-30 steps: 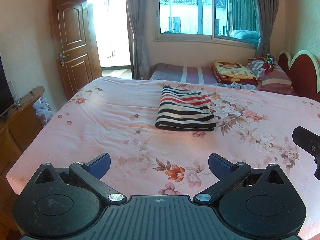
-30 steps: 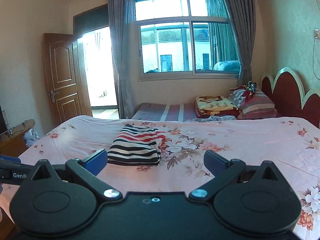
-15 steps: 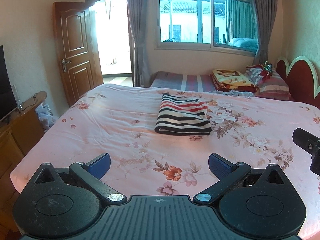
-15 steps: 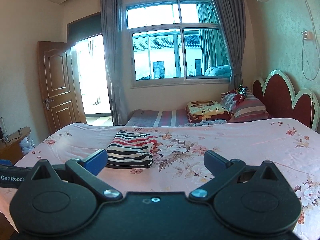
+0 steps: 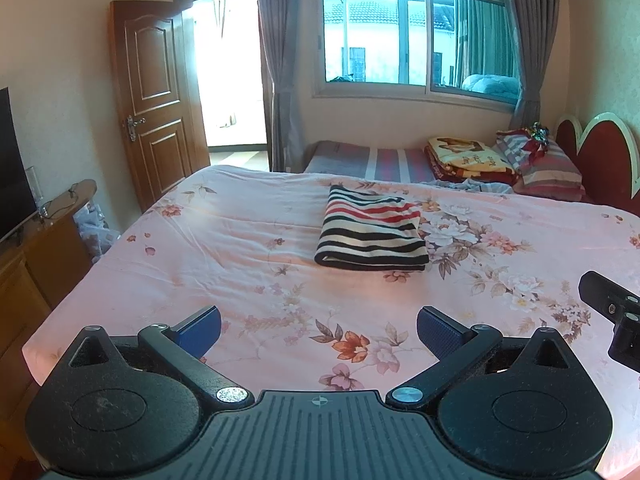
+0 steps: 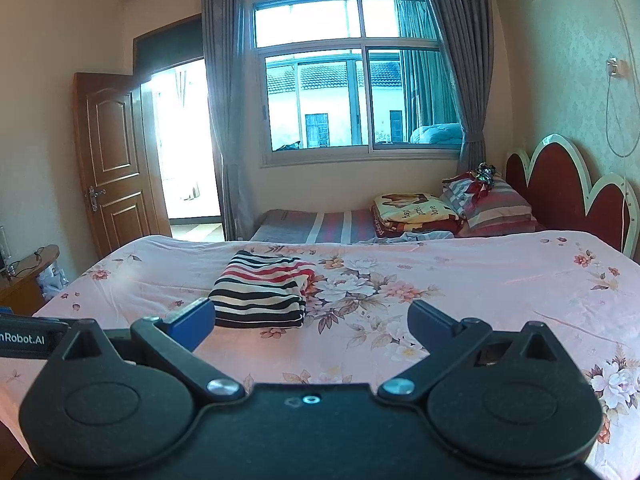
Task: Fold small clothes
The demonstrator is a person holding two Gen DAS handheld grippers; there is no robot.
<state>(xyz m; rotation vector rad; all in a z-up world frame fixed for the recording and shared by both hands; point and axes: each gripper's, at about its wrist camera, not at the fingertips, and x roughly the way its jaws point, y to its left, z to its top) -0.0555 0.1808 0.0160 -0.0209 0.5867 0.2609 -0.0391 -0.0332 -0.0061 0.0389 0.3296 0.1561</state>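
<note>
Lying folded mid-bed toward the far edge, striped garment (image 5: 370, 232) looks finished. Left gripper (image 5: 318, 326) and right gripper (image 6: 310, 322) both gape, empty; best withdraw level, not snagging the bedspread (image 5: 240, 264).

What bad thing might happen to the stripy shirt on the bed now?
Not much, probably. The folded striped garment lies flat on the floral bedsheet, and both the left gripper and right gripper are open and apart from it. One risk: a gripper reaching back in might snag the top layer and undo the fold.
</note>
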